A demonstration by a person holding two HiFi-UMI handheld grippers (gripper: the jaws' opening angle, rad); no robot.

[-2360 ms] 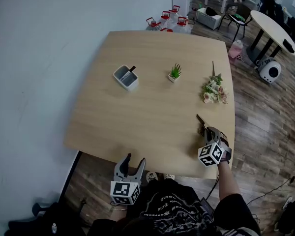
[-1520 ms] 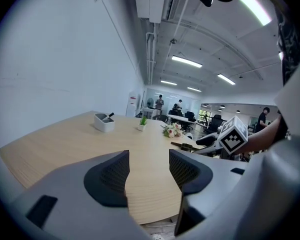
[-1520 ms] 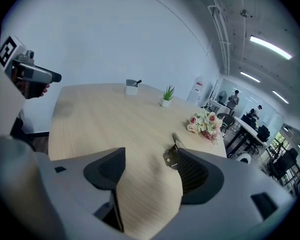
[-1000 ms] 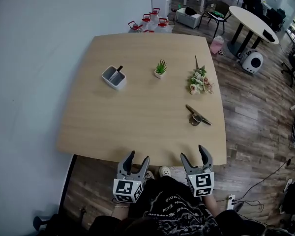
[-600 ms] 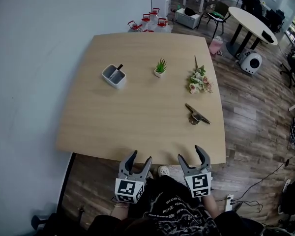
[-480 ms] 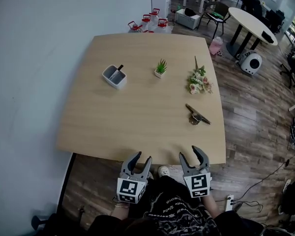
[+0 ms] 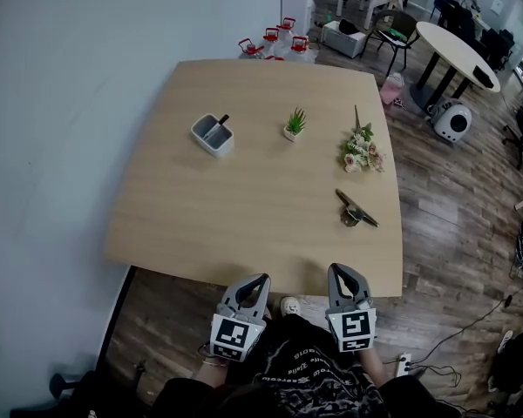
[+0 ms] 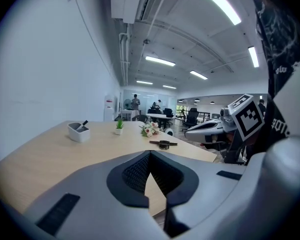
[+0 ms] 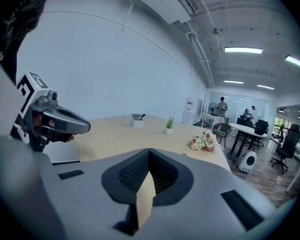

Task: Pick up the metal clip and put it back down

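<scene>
Worktop (image 7: 244,207): pale wood, with a white wall along its left side and wood floor to its right.
Pen holder (image 7: 213,135): grey, two compartments, on the far left part; a dark pen leans in it.
Left gripper (image 7: 260,279): just off the near edge, over the floor; its jaws have just closed, tips together, with nothing between them.
Potted plant (image 7: 295,124): small, green, upright, far centre, right of the pen holder.
Right gripper (image 7: 342,271): beside the left one at the near edge; its jaws have just closed too, tips meeting on nothing.
Metal clip (image 7: 356,211): lying flat on the right part of the worktop, well apart from both grippers.
Flower bunch (image 7: 361,151): lying just beyond the clip, near the right edge.
</scene>
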